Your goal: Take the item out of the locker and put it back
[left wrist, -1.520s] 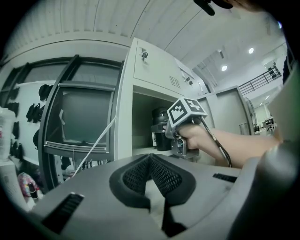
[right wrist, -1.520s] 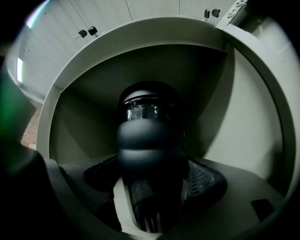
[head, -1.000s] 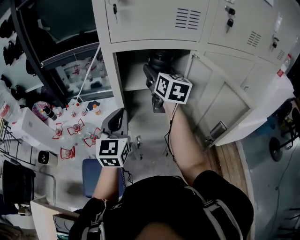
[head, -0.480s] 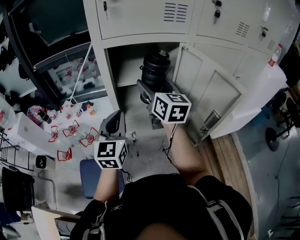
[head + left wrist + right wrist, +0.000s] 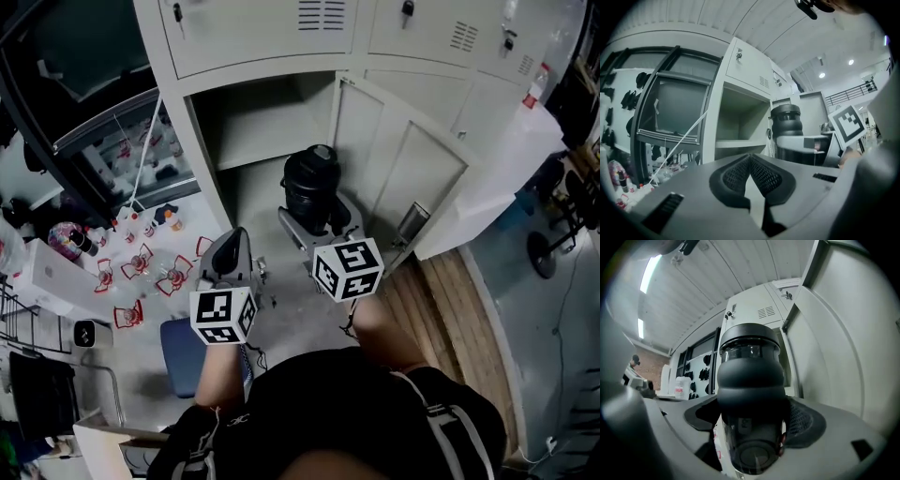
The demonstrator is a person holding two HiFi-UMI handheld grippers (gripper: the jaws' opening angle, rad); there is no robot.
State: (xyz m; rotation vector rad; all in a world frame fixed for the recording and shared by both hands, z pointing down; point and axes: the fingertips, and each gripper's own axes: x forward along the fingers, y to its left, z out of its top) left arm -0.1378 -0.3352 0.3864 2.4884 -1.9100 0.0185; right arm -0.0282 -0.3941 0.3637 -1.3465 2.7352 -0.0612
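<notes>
Just by the locker point(image 5: 262, 122), right gripper point(image 5: 317, 230) clamps a black bottle point(image 5: 311, 183).

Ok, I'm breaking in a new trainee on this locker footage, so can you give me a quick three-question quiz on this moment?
1. True or false: the left tool is clamped on the black container.
2. Where is the container relative to the locker?
A. Standing on the shelf inside it
B. Out in front of the open compartment, clamped in the right tool
C. Lying on the floor
3. Short answer: is the door of that compartment open or closed?

Key
1. False: its jaws are together with nothing between them.
2. B
3. Open
</notes>
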